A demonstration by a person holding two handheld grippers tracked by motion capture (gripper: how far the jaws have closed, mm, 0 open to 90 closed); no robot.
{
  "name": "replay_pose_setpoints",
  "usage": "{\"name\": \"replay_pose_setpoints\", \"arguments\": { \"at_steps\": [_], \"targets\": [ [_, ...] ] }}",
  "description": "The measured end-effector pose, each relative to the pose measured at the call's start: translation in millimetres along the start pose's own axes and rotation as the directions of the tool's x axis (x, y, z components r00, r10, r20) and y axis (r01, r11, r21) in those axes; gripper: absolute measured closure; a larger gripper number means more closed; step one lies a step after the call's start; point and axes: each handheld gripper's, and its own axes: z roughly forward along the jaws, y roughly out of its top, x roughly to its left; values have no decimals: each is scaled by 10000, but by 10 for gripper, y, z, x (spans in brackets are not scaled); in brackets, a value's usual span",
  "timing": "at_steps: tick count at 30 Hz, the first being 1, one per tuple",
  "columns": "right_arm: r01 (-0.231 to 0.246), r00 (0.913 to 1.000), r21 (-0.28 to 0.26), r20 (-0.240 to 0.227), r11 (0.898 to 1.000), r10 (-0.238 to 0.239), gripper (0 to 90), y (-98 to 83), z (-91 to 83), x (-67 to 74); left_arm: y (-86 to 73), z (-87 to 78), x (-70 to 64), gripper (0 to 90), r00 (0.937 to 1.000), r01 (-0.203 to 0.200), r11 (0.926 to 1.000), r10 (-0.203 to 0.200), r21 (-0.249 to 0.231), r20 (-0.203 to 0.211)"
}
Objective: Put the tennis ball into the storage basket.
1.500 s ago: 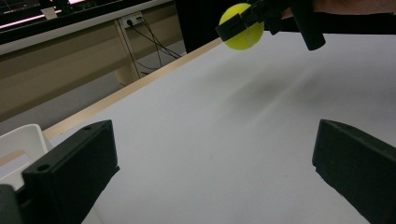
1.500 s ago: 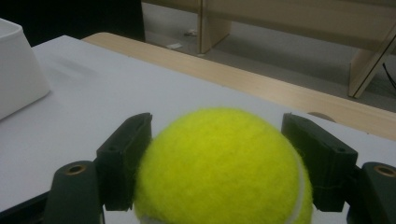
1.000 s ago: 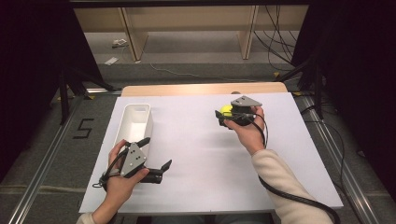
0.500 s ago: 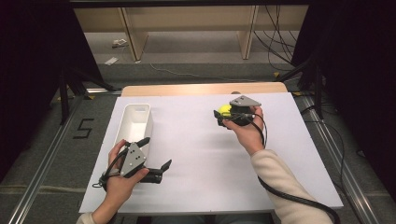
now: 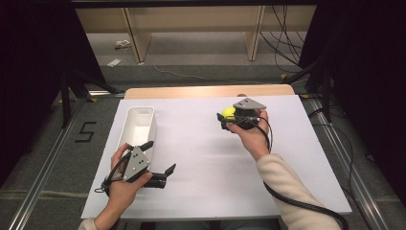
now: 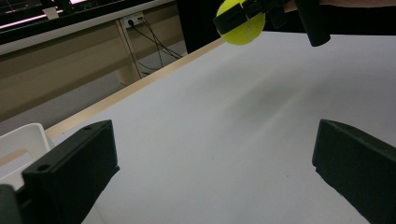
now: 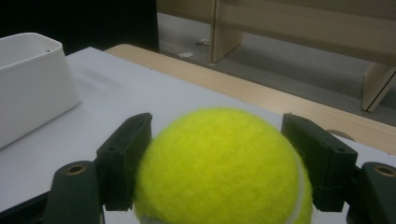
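One white rectangular tub [image 5: 139, 125] sits on the left side of the table [image 5: 206, 163], long axis running near to far; its inside looks bare and white in the high view, and the right gripper view shows a few dark specks near its rim. Task thing: a tennis ball [image 7: 219, 168], bright yellow-green, fuzzy felt, with a pale seam curving along its lower right edge. It is gripped on both sides by the black fingers of the right gripper [image 5: 229, 116], which clench it firmly, right of centre toward the far half of the table and well apart from the tub; the left gripper view shows it held clear of the surface, a soft shadow beneath. Left gripper [image 5: 154, 158] sits at the near left, just near of the tub, its fingers spread wide with nothing between them. Table top is covered by a plain white sheet, with a light wooden edge showing along the far side. Beyond: grey floor, pale wooden furniture legs, loose cables, dark curtains on both sides, and a "5" marked on the floor at left.
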Motion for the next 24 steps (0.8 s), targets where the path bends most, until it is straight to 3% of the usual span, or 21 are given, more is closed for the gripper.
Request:
{"name": "replay_pose_setpoints", "arguments": {
  "at_steps": [24],
  "targets": [
    [64,9996,-81,-283,9999,-66,275,51,-21,111,5,-4,1,0,10000,-12,10000,12,-10,-20]
  ]
}}
